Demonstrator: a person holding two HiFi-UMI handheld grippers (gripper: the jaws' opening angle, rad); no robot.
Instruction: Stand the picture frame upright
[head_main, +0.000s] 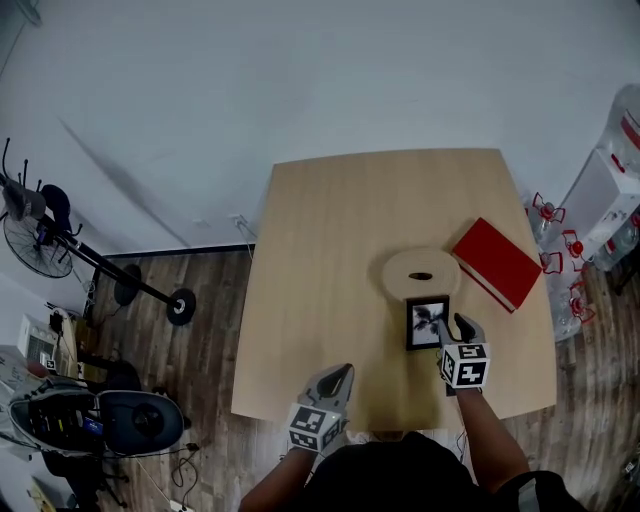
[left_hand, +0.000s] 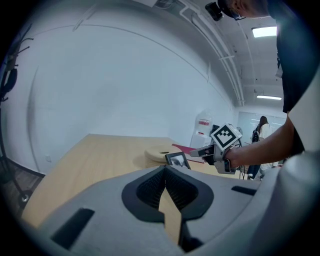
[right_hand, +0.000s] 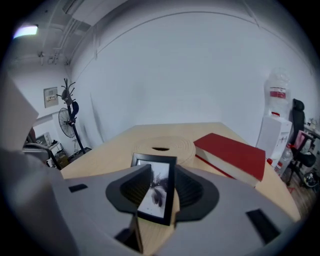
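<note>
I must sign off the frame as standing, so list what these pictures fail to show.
Picture frame, back and any prop leg: every view shows only its front.
Its lower edge, left gripper view: hidden behind the left tongs.
Its left edge, right gripper view: covered by a jaw of the right tongs.
The photo, its subject: too small or blurred in every view.

Your small black rectangular picture frame (right_hand: 156, 192) has a smooth moulding with a faint sheen, and its front looks smooth too. The pale rectangular wood-grain table (head_main: 330, 230) is smooth and matt. The round light wooden disc (right_hand: 162, 145) is ridged in concentric rings. The red hardcover book (right_hand: 232, 155) has a matt cover and pale paper page edges. Your left gripper (left_hand: 164, 167) and right gripper (right_hand: 163, 170) are matt grey plastic, with black ribbed pads (right_hand: 192, 187). The floor (head_main: 200, 330) is dark wood planking.
</note>
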